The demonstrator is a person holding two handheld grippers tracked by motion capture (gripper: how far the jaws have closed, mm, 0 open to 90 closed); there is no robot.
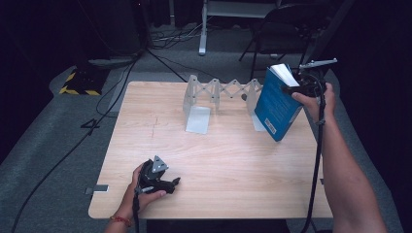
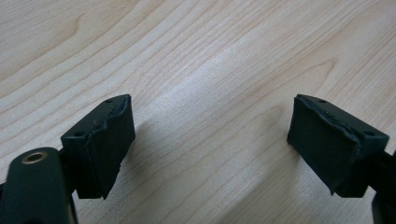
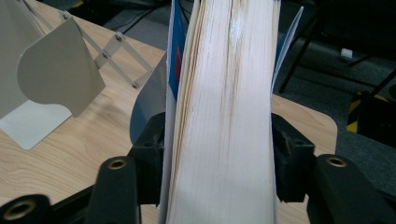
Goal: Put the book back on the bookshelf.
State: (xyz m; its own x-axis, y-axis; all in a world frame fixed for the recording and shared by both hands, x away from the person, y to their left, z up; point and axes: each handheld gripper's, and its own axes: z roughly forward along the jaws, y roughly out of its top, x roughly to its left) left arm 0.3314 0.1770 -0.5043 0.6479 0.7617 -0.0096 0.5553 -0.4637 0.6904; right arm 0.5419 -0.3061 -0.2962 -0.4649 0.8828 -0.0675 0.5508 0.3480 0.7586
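Note:
A thick blue book [image 1: 277, 104] hangs tilted above the table's far right corner, page edges up. My right gripper [image 1: 296, 90] is shut on it from the right side. In the right gripper view the white page block [image 3: 224, 116] stands between both black pads [image 3: 150, 154], which press on its covers. My left gripper [image 1: 175, 183] rests on the wooden table [image 1: 218, 160] near the front left edge, held by a hand. Its jaws stand wide apart in the left gripper view, with bare wood between the pads [image 2: 107, 144] and my left gripper [image 2: 210, 144] open.
A white expanding bookend rack [image 1: 214, 94] stands across the far middle of the table; one of its plates [image 3: 56, 74] sits just left of the book. Behind the table are a black chair [image 1: 286, 29], floor cables and a yellow-black striped block [image 1: 80, 82].

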